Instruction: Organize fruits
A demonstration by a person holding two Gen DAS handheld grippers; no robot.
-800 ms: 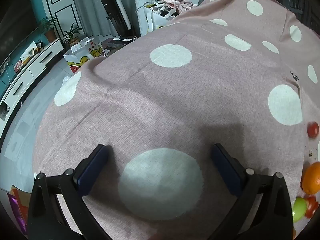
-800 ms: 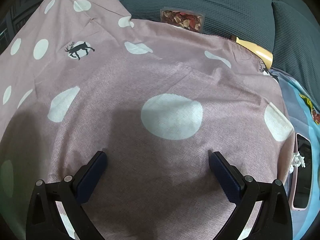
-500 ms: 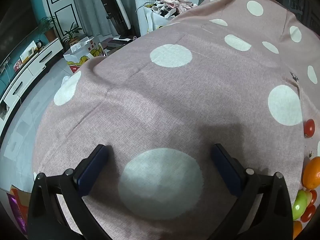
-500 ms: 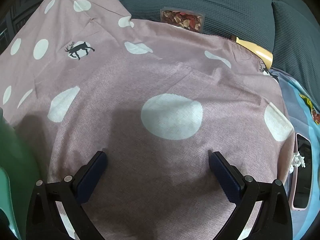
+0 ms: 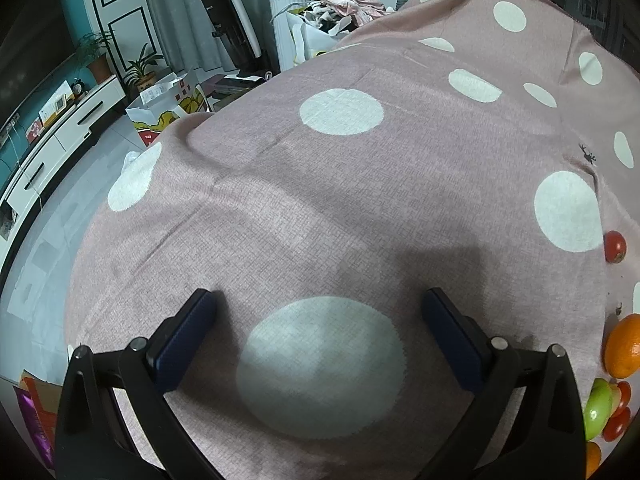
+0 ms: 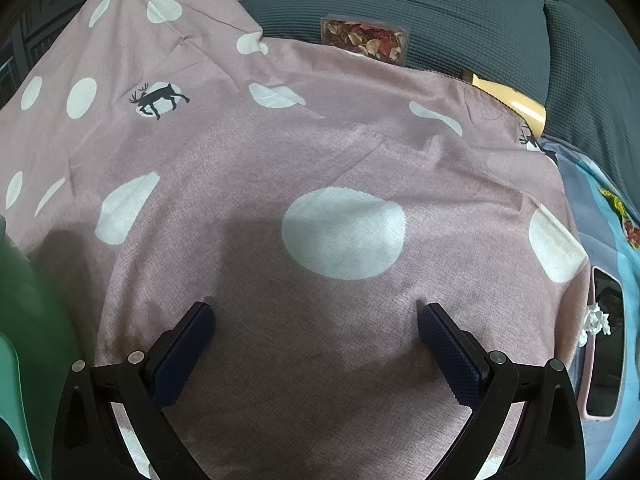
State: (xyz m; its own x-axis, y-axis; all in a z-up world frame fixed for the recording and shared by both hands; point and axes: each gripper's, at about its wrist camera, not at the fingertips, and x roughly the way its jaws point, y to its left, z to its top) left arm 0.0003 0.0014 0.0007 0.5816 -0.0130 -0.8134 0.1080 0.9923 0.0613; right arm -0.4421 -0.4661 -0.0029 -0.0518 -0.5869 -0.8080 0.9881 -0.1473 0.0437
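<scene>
fruits: round glossy orange, green apple and small red tomatoes, bunched at 3-4 o'clock in the left view
cloth: pink woven tablecloth, white dots
left gripper: spread wide, nothing between
right gripper: same, wide apart, empty
green thing: smooth plastic at 9 o'clock, right view

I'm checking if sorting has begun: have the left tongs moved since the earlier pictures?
Yes, slightly. In the left wrist view, the left tongs have swung towards the fruit: the orange and red tomato sit further into frame. Both tongs gape empty.
</scene>
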